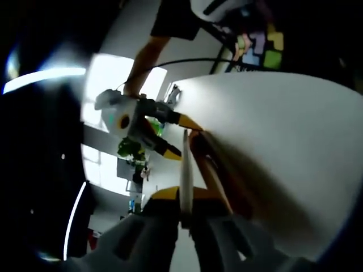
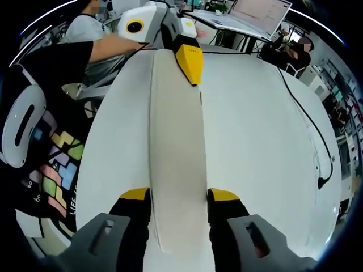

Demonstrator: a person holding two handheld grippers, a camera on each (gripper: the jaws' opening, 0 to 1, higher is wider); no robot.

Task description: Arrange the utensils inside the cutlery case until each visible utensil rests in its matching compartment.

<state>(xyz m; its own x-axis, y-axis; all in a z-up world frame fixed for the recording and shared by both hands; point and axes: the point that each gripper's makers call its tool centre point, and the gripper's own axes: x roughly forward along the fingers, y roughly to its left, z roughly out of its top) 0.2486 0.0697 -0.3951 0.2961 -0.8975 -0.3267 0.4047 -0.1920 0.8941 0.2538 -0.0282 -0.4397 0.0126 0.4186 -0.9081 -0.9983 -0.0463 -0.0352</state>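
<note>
A long cream cutlery case runs away from me between my right gripper's jaws, over the white table. My right gripper is shut on its near end, one yellow tip against each long side. My left gripper clamps the far end, a yellow jaw lying on the top face. In the left gripper view the case is edge-on, a thin white strip with a brown strip beside it, held in my left gripper. My right gripper holds the other end there. The plain top face hides the inside.
A black cable crosses the table's right side. A person in a black shirt stands at the left edge, one arm reaching in. A laptop and other desks lie beyond the table's far end.
</note>
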